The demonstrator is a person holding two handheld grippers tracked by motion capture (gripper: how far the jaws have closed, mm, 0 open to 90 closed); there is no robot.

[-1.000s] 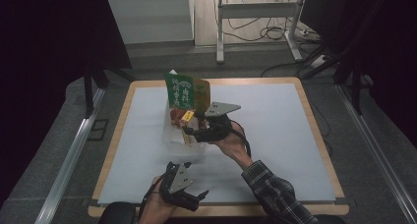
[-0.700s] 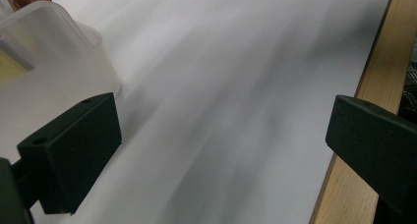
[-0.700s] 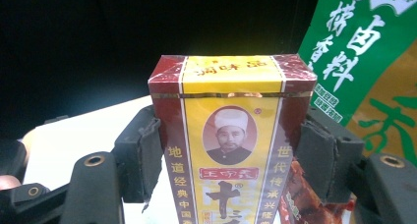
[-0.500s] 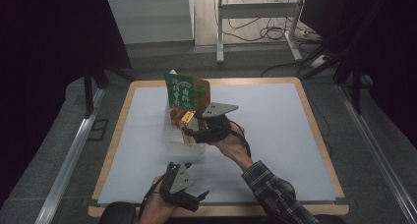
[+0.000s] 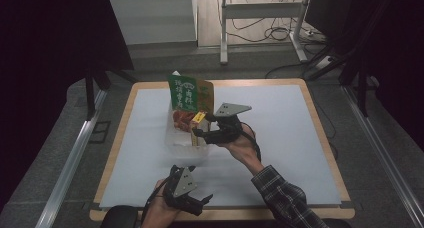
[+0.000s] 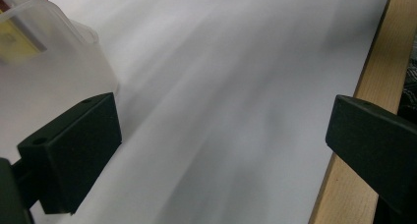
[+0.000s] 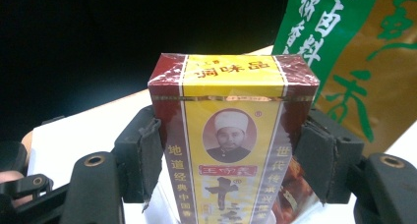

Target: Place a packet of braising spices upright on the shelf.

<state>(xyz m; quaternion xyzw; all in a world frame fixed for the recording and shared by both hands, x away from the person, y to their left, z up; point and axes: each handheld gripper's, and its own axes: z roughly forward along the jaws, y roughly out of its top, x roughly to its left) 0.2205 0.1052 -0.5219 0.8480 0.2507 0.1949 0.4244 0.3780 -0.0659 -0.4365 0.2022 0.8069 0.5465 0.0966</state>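
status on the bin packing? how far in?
Done: the green and gold bag and a reddish packet already stand in the clear bin. In hand: the right gripper is clamped on the red and yellow box, held at the bin's near rim in the high view. Left: lower the box in and let go. The left gripper is open, idle over the white mat.

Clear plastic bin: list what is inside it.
The clear plastic bin holds a tall green and gold packet, reddish packets low down, and the yellow and maroon box clamped in the right gripper. Its bottom is covered.
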